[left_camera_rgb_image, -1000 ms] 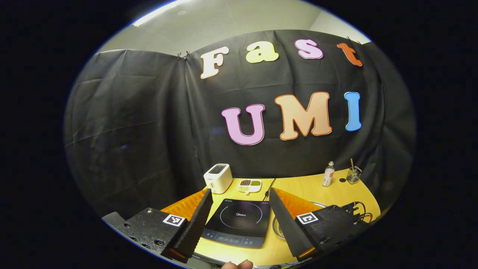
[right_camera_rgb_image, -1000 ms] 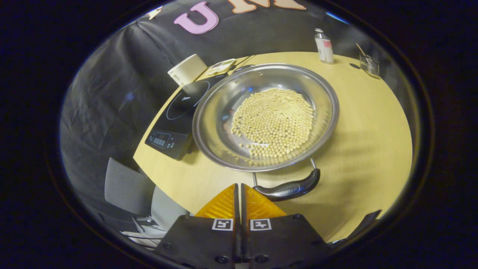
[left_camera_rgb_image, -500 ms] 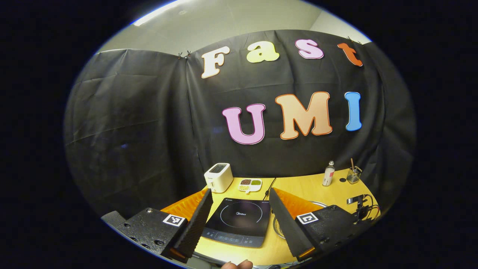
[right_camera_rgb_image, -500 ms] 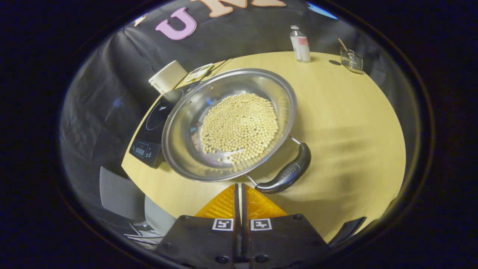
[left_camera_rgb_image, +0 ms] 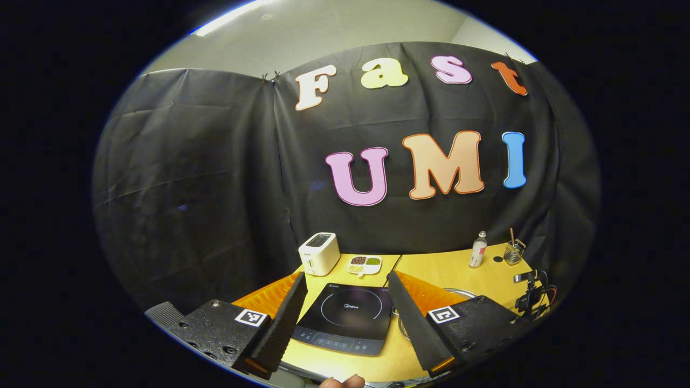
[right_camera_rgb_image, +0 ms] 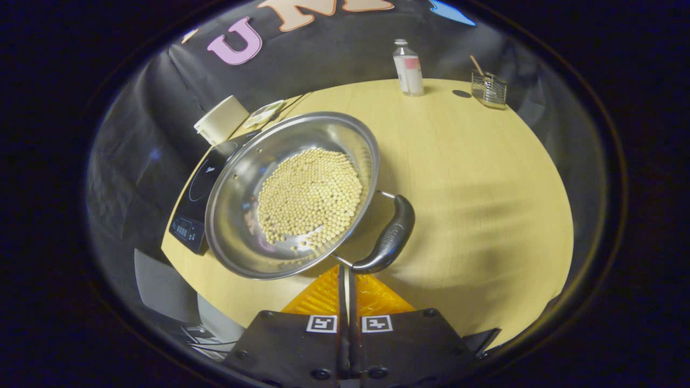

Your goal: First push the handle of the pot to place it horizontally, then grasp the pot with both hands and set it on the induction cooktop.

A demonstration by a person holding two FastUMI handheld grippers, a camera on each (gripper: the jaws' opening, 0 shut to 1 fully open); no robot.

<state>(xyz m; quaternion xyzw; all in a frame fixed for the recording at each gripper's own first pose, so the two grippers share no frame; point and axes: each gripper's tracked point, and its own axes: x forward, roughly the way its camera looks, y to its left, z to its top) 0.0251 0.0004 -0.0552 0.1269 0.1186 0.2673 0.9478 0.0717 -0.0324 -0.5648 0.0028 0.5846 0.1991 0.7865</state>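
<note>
Since a second ago, the pot (right_camera_rgb_image: 291, 194) has turned: its handle (right_camera_rgb_image: 389, 236), which lay across below the rim, now points up along the pot's right side in the right gripper view. The right gripper (right_camera_rgb_image: 346, 269) has its fingers pressed together with nothing between them, the tips at the handle's lower end; whether they touch it I cannot tell. The pot stands on the bench (right_camera_rgb_image: 474, 178) with a layer of pale round beans (right_camera_rgb_image: 310, 196) in its bottom, and its far left rim covers part of the induction cooktop (right_camera_rgb_image: 191, 215).

From the left gripper view, the left gripper (left_camera_rgb_image: 345, 283) is held wide apart and empty above the near side of the cooktop (left_camera_rgb_image: 347, 318), and a sliver of the pot rim (left_camera_rgb_image: 458, 293) shows past its right finger. Behind the cooktop stand a white toaster (left_camera_rgb_image: 319, 253) and a small divided dish (left_camera_rgb_image: 365, 264). Farther right are a bottle (left_camera_rgb_image: 477, 249) and a wire holder (left_camera_rgb_image: 513, 251).
</note>
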